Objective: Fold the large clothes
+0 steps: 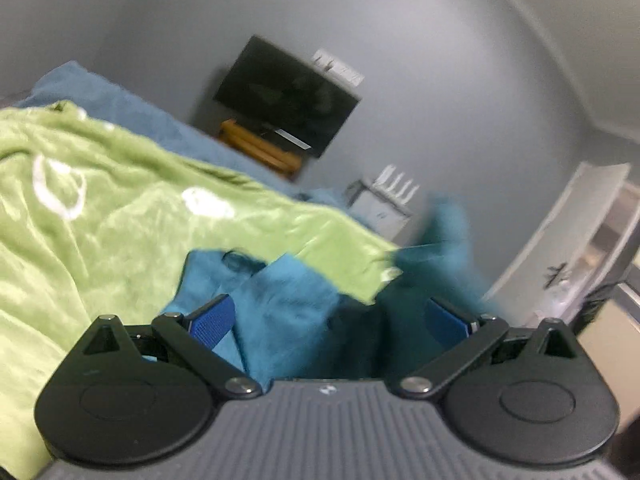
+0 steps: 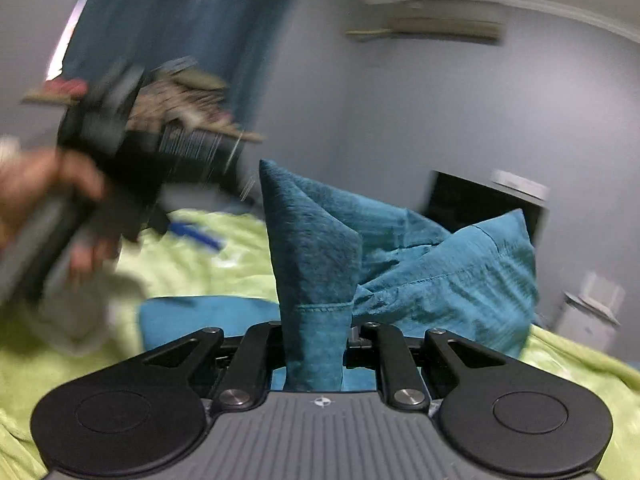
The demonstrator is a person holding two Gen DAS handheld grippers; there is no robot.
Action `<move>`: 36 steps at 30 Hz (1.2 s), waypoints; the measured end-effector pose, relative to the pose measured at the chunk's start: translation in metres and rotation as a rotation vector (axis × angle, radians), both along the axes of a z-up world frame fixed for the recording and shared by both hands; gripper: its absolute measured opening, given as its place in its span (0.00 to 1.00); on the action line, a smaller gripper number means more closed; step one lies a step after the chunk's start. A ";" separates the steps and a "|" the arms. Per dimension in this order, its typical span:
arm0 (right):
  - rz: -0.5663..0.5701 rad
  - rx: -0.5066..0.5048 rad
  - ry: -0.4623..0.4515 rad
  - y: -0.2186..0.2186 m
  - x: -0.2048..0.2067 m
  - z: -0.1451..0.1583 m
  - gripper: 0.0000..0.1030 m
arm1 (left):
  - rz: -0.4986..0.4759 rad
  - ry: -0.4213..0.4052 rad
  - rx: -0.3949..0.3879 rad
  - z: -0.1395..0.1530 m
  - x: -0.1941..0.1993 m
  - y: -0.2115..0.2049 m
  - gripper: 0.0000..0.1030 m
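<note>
Nearly closed, the 2 black linkage fingers of the right gripper (image 2: 314, 332) pinch a bunched fold of the teal, velvety fabric garment (image 2: 400, 264) at the lower middle of the right wrist view. A hemmed edge with visible stitching runs across the cloth just above the pinch. From there the fabric rises in a tall, pointed peak at the frame's centre, and a second, paler teal lobe with a stitched seam spreads to the right of centre. Another flat piece of the same teal lies on the lime-green plush blanket (image 2: 192, 264) at lower left of centre.

Wide apart stand the blue-padded fingers (image 1: 212, 320) of the left gripper (image 1: 330, 320) at the bottom of the left wrist view. Teal cloth (image 1: 288, 308) lies between them, but motion blur keeps me from telling whether either pad presses on it. This cloth drapes over the green blanket's edge, with a blurred strip lifting toward the right of centre.

At the left edge of the right wrist view, a person's hand (image 2: 44, 196) grips the blurred handle of the left gripper, its blue pad showing below it.

A dark flat television screen (image 1: 286, 94) hangs on the grey wall at upper centre of the left wrist view.
</note>
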State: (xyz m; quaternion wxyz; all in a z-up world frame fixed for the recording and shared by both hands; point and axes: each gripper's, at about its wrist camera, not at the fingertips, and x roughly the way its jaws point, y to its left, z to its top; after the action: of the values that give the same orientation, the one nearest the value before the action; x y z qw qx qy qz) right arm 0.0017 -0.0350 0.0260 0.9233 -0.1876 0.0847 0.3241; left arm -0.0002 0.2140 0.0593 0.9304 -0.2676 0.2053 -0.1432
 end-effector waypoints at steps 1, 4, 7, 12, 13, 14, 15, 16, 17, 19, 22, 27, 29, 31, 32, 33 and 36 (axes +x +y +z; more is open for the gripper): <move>0.029 -0.022 0.000 0.014 -0.006 -0.003 0.16 | -0.017 -0.012 -0.010 0.005 -0.008 0.007 0.99; 0.106 -0.082 0.021 0.056 -0.011 -0.019 0.16 | -0.069 -0.005 -0.064 0.009 -0.015 0.023 0.99; 0.134 -0.096 0.051 0.084 0.003 -0.032 0.16 | -0.093 0.096 -0.062 -0.008 -0.005 0.028 0.97; 0.140 -0.051 0.112 0.092 0.013 -0.041 0.16 | -0.104 0.250 -0.120 -0.059 0.010 0.036 0.75; 0.145 -0.058 0.118 0.090 0.013 -0.042 0.16 | -0.100 0.252 -0.131 -0.065 0.012 0.038 0.71; 0.151 -0.068 0.132 0.088 0.012 -0.046 0.16 | -0.103 0.252 -0.138 -0.068 0.014 0.039 0.50; 0.156 -0.079 0.148 0.081 0.012 -0.047 0.18 | -0.100 0.260 -0.145 -0.070 0.015 0.039 0.30; 0.162 -0.087 0.166 0.080 0.011 -0.048 0.20 | -0.075 0.270 -0.143 -0.073 0.016 0.041 0.20; 0.166 -0.085 0.167 0.083 0.009 -0.052 0.25 | -0.046 0.276 -0.128 -0.076 0.018 0.044 0.04; 0.164 -0.072 0.174 0.074 0.002 -0.052 0.35 | -0.031 0.285 -0.128 -0.079 0.016 0.050 0.02; 0.153 -0.040 0.203 0.052 -0.012 -0.047 0.52 | -0.021 0.289 -0.085 -0.083 0.021 0.048 0.01; 0.111 0.098 0.284 -0.012 -0.012 -0.021 0.60 | -0.001 0.300 -0.028 -0.081 0.022 0.045 0.01; 0.065 0.184 0.312 -0.047 -0.013 -0.010 0.60 | 0.004 0.310 -0.002 -0.084 0.028 0.044 0.01; 0.024 0.287 0.359 -0.082 0.001 -0.006 0.60 | 0.011 0.320 0.028 -0.085 0.030 0.042 0.02; 0.000 0.313 0.366 -0.089 0.011 -0.008 0.60 | 0.014 0.323 0.033 -0.084 0.030 0.041 0.01; -0.059 0.311 0.363 -0.101 0.014 -0.007 0.60 | 0.016 0.324 0.036 -0.084 0.030 0.040 0.02; -0.263 0.260 0.408 -0.124 0.033 -0.020 0.55 | 0.031 0.330 0.062 -0.081 0.028 0.037 0.02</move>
State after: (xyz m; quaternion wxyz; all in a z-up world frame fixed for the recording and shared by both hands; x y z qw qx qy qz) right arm 0.0346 -0.1594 0.0061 0.9377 0.0143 0.2502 0.2407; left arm 0.0276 0.2514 -0.0219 0.8940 -0.2617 0.3556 -0.0764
